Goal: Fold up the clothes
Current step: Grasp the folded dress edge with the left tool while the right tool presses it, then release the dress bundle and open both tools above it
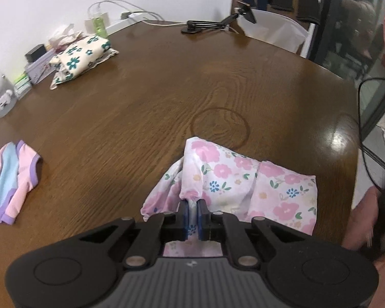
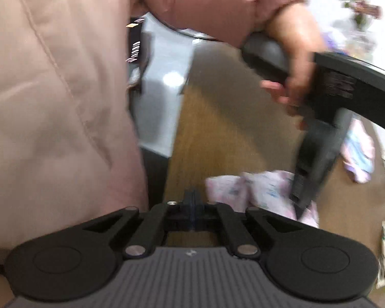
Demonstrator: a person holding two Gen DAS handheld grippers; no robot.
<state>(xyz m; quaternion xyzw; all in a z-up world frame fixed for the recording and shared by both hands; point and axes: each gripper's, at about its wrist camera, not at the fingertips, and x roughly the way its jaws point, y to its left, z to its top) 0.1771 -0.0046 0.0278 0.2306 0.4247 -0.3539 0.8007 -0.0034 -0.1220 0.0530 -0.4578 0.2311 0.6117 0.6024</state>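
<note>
A white garment with pink flowers [image 1: 246,182] lies bunched on the brown wooden table [image 1: 146,107]. My left gripper [image 1: 192,206] is shut on a raised fold of it at its near left side. In the right wrist view, which is blurred, the same floral garment [image 2: 259,190] shows to the right. The left gripper's black body [image 2: 315,159], held by a hand [image 2: 295,77], points down onto the cloth. My right gripper [image 2: 192,200] is shut with nothing between its fingers, hanging over the table edge [image 2: 174,159] close to the person's pink clothing.
A pink, blue and purple garment [image 1: 7,177] lies at the table's left edge. A folded cream cloth with teal flowers [image 1: 82,54] sits at the far left beside boxes, a green bottle [image 1: 100,23] and cables. A black desk-lamp arm [image 1: 213,23] stands at the back. A chair [image 1: 277,28] is beyond.
</note>
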